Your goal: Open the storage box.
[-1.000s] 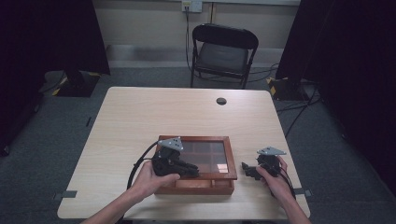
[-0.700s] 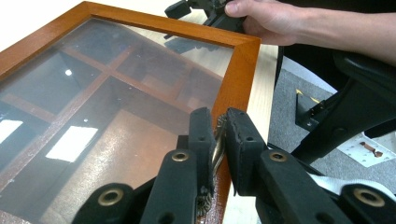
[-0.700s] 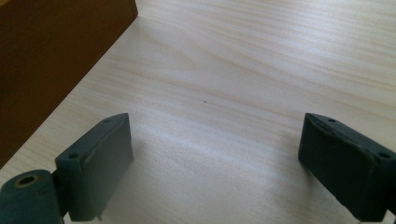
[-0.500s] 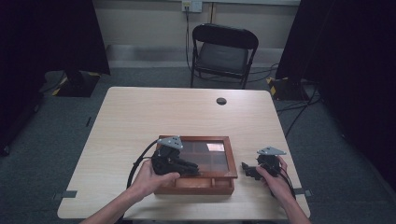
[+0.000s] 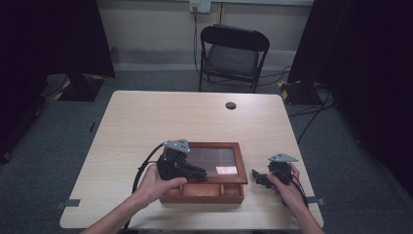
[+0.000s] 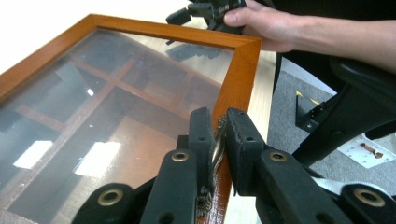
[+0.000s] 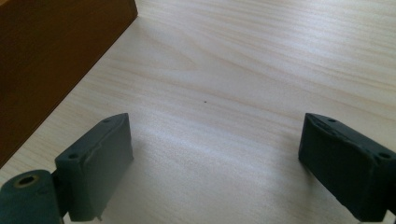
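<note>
A wooden box (image 5: 204,198) with a glass-paned lid (image 5: 214,157) sits near the table's front edge. The lid is tilted up at the front, and open compartments (image 5: 197,189) show beneath it. My left gripper (image 5: 200,173) is at the lid's front edge. In the left gripper view it (image 6: 218,128) is shut on a small metal clasp (image 6: 217,145) on the lid's wooden frame (image 6: 240,79). My right gripper (image 5: 256,176) rests on the table just right of the box. Its jaws (image 7: 215,140) stand wide open over bare wood, with the box's side (image 7: 46,60) at the left.
The light wooden table (image 5: 195,122) has a small black round grommet (image 5: 231,105) near its far edge. A black folding chair (image 5: 231,53) stands behind the table. Cables trail on the grey floor at the right.
The left gripper has raised the front of the glass lid, so the compartments under it now show. The right gripper has stayed still.
</note>
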The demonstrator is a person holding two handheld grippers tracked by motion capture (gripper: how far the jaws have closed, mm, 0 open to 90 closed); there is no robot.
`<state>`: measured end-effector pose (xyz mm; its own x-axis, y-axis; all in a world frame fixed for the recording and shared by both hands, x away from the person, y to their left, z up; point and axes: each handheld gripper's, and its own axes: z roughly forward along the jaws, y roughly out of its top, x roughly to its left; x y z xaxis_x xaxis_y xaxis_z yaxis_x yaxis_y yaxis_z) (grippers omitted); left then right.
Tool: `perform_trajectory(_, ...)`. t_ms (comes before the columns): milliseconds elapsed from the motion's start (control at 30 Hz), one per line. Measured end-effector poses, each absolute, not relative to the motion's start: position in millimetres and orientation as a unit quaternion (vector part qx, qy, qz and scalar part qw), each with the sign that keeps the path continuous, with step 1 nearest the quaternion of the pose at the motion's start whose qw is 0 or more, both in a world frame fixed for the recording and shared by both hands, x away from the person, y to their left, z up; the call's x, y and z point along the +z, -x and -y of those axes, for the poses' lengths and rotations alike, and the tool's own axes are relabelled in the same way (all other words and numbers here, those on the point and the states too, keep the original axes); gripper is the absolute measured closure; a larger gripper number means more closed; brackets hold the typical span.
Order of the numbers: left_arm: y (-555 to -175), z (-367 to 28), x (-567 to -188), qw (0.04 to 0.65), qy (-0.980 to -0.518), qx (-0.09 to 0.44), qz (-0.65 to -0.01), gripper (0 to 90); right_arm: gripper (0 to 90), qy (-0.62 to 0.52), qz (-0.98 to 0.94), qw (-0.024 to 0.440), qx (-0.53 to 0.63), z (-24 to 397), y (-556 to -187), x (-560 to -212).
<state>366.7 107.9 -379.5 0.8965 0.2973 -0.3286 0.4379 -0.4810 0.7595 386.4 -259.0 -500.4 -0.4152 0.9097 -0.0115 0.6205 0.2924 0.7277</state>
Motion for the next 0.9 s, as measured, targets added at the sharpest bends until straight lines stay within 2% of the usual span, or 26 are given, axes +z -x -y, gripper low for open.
perform_trajectory(900, -375.1, -109.4, -362.7, 0.473, -0.851, -0.069, -0.219, 81.0, 9.0, -0.494, -0.774, 0.219, 0.33, 259.0, -386.5, -500.4)
